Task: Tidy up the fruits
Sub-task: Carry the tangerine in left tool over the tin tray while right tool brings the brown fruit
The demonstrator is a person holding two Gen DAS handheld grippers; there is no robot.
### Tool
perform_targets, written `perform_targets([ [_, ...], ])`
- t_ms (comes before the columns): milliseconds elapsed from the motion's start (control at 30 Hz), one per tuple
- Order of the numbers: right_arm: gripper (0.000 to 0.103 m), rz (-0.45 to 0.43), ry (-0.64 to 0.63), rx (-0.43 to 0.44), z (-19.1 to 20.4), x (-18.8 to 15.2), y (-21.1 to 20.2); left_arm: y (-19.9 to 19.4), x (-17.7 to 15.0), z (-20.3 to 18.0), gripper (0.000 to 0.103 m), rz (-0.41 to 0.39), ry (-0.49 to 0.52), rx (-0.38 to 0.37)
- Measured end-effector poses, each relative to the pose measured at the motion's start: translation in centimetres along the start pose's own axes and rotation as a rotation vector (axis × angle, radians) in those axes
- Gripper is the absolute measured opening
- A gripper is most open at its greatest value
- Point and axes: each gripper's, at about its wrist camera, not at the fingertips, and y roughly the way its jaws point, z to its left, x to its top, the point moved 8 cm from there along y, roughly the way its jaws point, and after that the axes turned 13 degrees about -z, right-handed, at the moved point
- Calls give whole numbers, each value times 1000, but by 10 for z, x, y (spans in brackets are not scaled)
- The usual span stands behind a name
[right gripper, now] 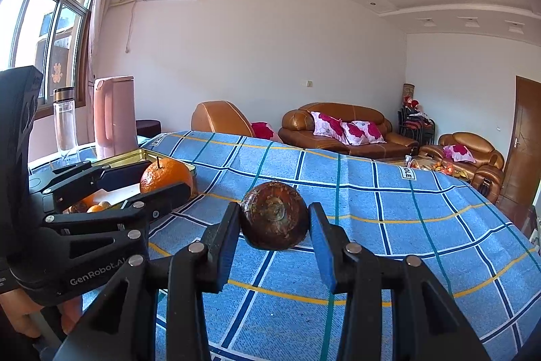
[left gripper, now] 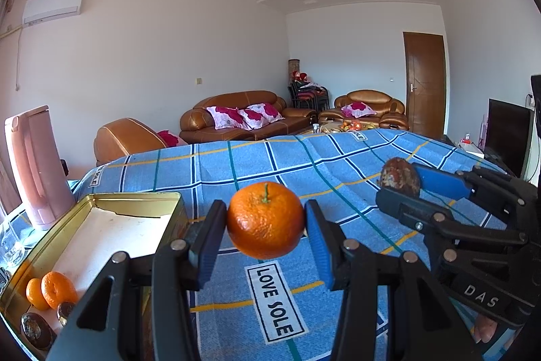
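Note:
My left gripper (left gripper: 265, 220) is shut on an orange mandarin (left gripper: 265, 220) with a green stem, held above the blue checked cloth. It also shows in the right wrist view (right gripper: 165, 176). My right gripper (right gripper: 274, 220) is shut on a dark brown round fruit (right gripper: 274, 220), held above the cloth; in the left wrist view this fruit (left gripper: 400, 176) is at the right. A gold tin tray (left gripper: 135, 199) at the left holds two small mandarins (left gripper: 50, 290) and dark brown fruits (left gripper: 37, 329) at its near end.
A pink kettle (left gripper: 33, 164) stands behind the tray, with a clear bottle (right gripper: 65, 120) beside it. The blue checked cloth (right gripper: 372, 208) covers the table. Brown sofas (left gripper: 243, 119) and a wooden door (left gripper: 426, 83) are far behind.

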Motion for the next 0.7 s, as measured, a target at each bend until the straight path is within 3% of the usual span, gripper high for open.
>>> perform_targets([
  [700,43,17,-34,52,29,0,4,-15,-5,32,50,17,-49,42],
])
